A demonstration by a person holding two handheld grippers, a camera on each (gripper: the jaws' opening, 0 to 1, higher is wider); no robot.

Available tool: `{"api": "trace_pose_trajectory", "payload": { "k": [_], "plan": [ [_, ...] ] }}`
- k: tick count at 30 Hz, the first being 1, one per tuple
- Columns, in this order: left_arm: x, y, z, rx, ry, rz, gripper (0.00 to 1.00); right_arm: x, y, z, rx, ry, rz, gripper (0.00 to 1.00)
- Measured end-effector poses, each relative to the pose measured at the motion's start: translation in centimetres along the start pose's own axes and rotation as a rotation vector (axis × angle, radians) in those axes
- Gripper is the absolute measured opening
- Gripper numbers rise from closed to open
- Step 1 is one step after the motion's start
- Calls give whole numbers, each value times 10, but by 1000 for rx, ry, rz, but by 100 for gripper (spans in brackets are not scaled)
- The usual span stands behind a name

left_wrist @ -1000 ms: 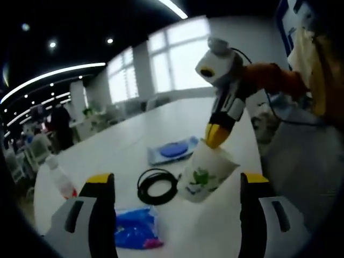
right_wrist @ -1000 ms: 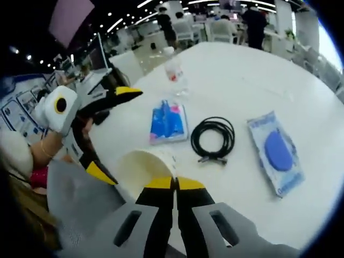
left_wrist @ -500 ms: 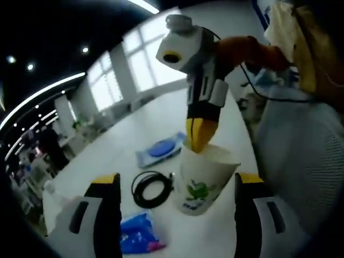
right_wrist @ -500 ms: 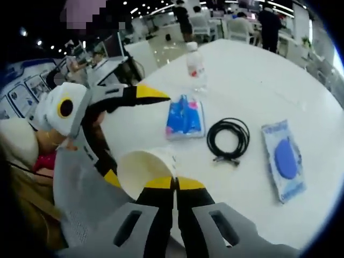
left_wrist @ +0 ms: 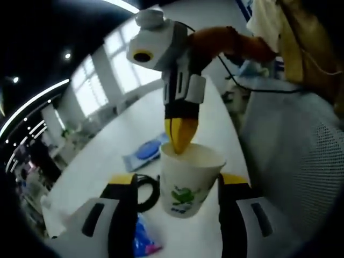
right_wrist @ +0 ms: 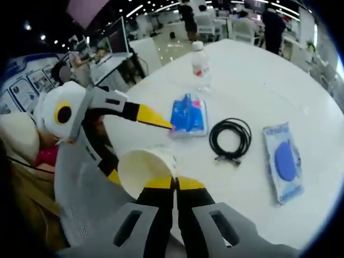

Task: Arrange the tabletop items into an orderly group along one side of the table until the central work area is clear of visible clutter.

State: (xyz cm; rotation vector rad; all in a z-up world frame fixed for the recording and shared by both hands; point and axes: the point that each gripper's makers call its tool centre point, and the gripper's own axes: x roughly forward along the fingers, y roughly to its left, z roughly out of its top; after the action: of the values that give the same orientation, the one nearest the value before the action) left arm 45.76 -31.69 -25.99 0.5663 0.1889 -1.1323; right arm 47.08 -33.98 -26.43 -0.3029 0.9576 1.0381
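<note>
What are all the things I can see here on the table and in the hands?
Paper cup: one, white with a green print, near table edge, its rim pinched by the right gripper.
Cable: one, black, coiled, mid-table.
Blue packet: one, blue and pink, beside the cable.
Blue disc in a wrapper: one, far side of the cable.
Bottle: one, clear, upright behind the packet.
Table: one, white.
Right gripper: shut on the cup.
Left gripper: open, jaws either side of the cup.

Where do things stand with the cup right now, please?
Right tool shut on rim of white paper cup with green print. Left tool open, jaws either side of cup. Black coiled cable, blue packet beyond on white table.
</note>
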Motion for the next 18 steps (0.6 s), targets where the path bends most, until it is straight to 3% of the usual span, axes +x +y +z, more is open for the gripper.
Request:
{"api": "trace_pose_trajectory", "payload": {
  "k": [18],
  "plan": [
    [6,-11,4,38,21,-56,40,-2,-2,0,-48,10,22,1]
  ]
}}
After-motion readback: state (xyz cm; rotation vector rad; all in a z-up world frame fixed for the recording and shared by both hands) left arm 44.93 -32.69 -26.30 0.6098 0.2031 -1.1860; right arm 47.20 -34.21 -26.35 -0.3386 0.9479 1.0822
